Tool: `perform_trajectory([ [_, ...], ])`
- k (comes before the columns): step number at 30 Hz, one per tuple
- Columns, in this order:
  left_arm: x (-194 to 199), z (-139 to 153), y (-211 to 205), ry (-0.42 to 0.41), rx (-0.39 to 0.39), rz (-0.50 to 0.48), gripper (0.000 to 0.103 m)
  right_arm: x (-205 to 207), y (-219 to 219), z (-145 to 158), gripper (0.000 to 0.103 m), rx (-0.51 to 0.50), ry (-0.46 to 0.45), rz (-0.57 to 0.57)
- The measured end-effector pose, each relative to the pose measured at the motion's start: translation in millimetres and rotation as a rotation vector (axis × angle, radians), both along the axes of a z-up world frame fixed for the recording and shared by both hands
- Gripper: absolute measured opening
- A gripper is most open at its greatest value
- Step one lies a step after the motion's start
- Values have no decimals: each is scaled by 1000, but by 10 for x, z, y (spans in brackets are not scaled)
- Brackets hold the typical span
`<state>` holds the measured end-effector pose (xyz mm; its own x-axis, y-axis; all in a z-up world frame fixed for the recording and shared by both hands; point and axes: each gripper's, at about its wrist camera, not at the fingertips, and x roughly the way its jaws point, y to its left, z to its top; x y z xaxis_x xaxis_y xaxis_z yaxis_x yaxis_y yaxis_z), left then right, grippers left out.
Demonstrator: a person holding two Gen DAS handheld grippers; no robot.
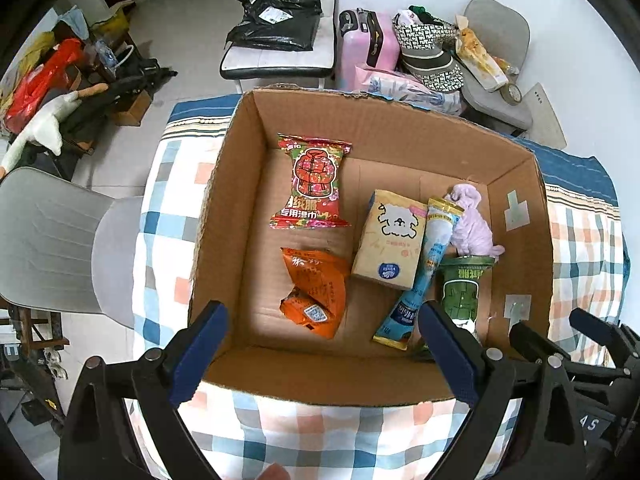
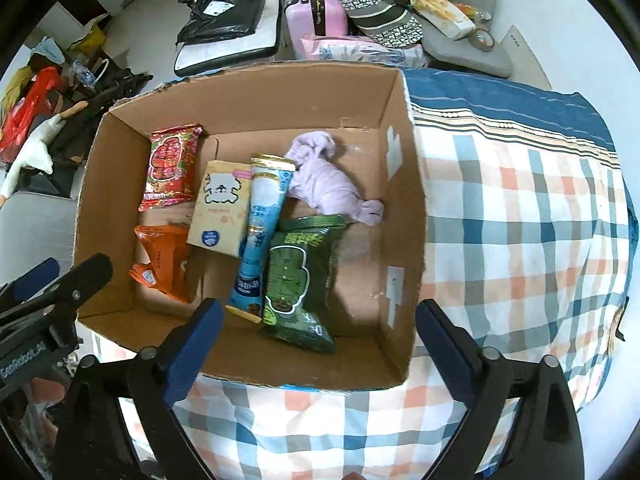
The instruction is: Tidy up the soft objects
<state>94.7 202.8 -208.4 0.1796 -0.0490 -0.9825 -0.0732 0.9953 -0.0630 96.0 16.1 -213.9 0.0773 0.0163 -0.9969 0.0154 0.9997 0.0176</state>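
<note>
An open cardboard box (image 1: 516, 184) (image 2: 404, 184) stands on a checked cloth. Inside lie a red wipes packet (image 1: 314, 182) (image 2: 172, 166), an orange packet (image 1: 316, 296) (image 2: 162, 256), a beige tissue pack (image 1: 390, 240) (image 2: 222, 208), a blue tube-shaped pouch (image 1: 428, 264) (image 2: 262, 228), a green wipes packet (image 1: 462, 292) (image 2: 298, 280) and a lilac plush toy (image 1: 472, 226) (image 2: 332, 180). My left gripper (image 1: 320, 320) is open and empty above the box's near side. My right gripper (image 2: 318, 312) is open and empty above the near right part of the box.
The checked cloth (image 1: 320, 432) (image 2: 520, 240) covers the surface under the box. Behind it stand a pink suitcase (image 1: 370, 40) (image 2: 316, 10), a white chair with black bags (image 1: 280, 36) and a grey chair with clutter (image 1: 496, 52). A grey chair (image 1: 52, 240) is at the left.
</note>
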Motion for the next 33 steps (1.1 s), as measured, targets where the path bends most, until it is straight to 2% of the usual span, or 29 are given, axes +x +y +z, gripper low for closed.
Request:
perform_trajectory([
  [5,-113,98,-16,-22,9,10,97,-72,-45,88,100,-15,-19,-3],
  [9,-255,349,-62,-77,23,10,97,-168,-75,277,100,-12,-53,3],
  [19,-836,1320,-183,-233,70,4,97,-757,-179,1267,100,2,-235,31],
  [27,-1223,1750,-232,-294,75,5,97,-1214,-251,1945,100,2,-342,40],
  [33,-1426,2009,-231,-334,70,4,97,-1417,-300,2280,100,-1,-395,36],
])
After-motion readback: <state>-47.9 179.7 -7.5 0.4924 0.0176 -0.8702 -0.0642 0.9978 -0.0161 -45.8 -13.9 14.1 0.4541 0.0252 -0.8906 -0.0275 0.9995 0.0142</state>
